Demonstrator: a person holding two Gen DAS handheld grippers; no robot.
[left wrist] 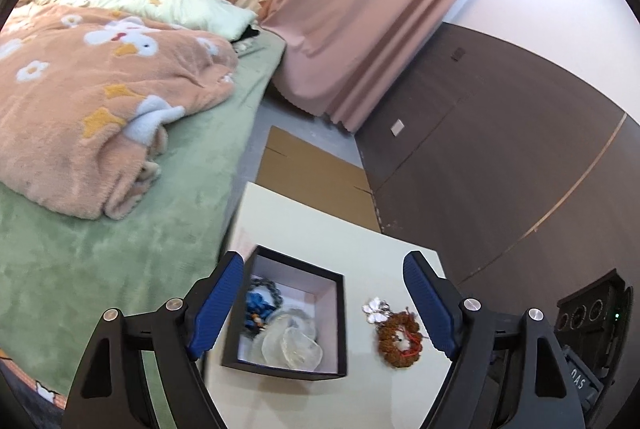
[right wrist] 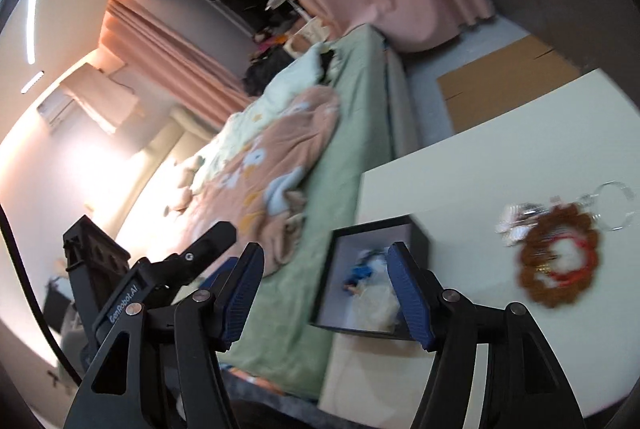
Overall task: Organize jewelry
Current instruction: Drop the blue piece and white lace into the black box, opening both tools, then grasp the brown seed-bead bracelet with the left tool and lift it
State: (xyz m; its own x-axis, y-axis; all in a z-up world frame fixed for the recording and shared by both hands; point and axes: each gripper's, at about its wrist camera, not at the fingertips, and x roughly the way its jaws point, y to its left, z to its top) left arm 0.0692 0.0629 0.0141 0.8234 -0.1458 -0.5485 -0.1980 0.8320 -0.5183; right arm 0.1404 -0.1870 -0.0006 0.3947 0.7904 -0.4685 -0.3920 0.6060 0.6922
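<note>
Here a black square jewelry box (left wrist: 285, 313) sits open on the cream worktop (left wrist: 320, 229) near its edge by the bed (left wrist: 120, 237), one corner pointing away toward twelve o'clock in the left wrist view, so it lies turned diamond-wise rather than square to the worktop's sides. Inside it lie one blue beaded piece (left wrist: 256, 303), one dark bead strand (left wrist: 267, 285) above that, and a pile of clear, glassy bangles (left wrist: 292, 343) at the box's five o'clock corner; their count cannot be told. Out on the worktop, at three o'clock from the box and apart from it, lie one brown bead bracelet (left wrist: 400, 339) with a red cord, a closed ring lying flat, and one silvery flower ornament (left wrist: 375, 309) touching its eleven o'clock edge. The right wrist view, blurred, adds one clear bangle (right wrist: 614, 205) at the bracelet's one o'clock. The left claw (left wrist: 324, 305) hangs above the worktop, spread wide and holding nothing, the box and the bracelet both showing between its blue pads (left wrist: 218, 303). The right claw (right wrist: 326, 293) is also spread wide and empty, over the box's bed-side edge. A flattened cardboard sheet (left wrist: 316, 173) lies on the floor beyond the worktop.
</note>
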